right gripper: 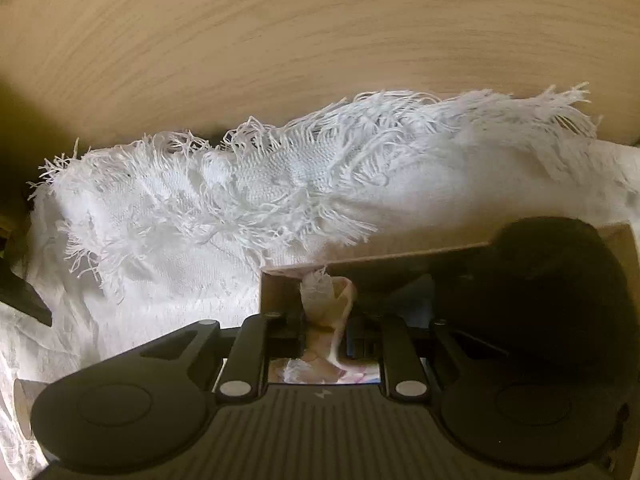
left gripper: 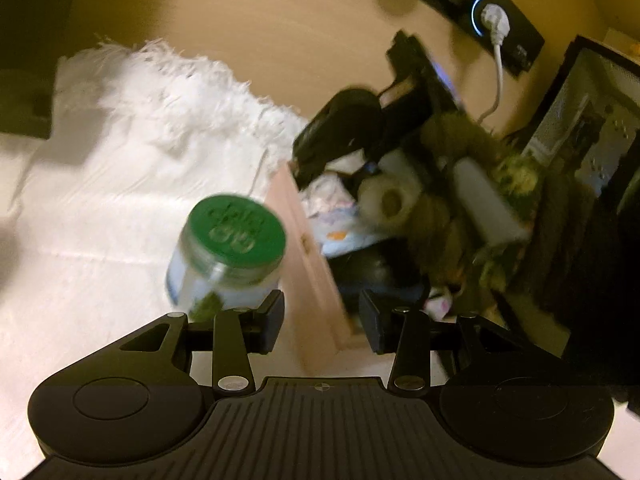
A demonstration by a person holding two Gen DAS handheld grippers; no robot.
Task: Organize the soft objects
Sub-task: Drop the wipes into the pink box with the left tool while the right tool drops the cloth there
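one green-lidded jar, one wooden box stuffed with soft bits, left gripper jaws half apart on nothing, right gripper jaws narrow, pinching one pale cloth, one fringed white blanket

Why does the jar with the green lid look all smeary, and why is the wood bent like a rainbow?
In the left wrist view the jar and the box are smeared by motion blur. In the right wrist view the fisheye lens bends the wood into an arc, while the white cloth stays fairly sharp. Both views have warm yellowish light.
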